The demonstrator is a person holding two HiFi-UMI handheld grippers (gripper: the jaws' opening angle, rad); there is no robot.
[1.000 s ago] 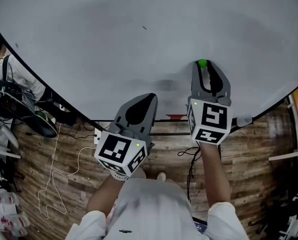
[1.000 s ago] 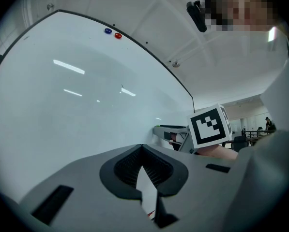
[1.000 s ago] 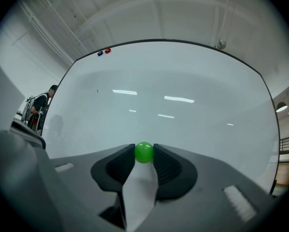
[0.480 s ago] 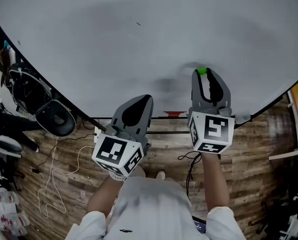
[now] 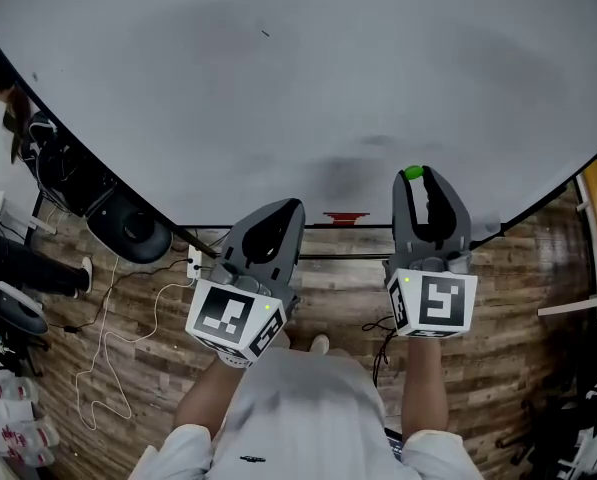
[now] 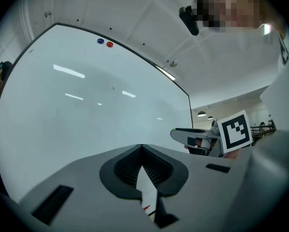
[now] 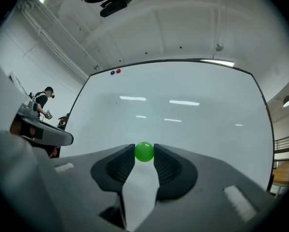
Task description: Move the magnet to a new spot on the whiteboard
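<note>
Drawn back, right tool (image 5: pixel 418 179) pinches magnet (image 7: pixel 144 152) between its tips.

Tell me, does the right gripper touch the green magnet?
Touching. In the right gripper view, the right gripper's jaws press on both sides of the green magnet.

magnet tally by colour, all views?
green magnet: 1
blue magnet: 1
red magnet: 1
Total: 3
</note>
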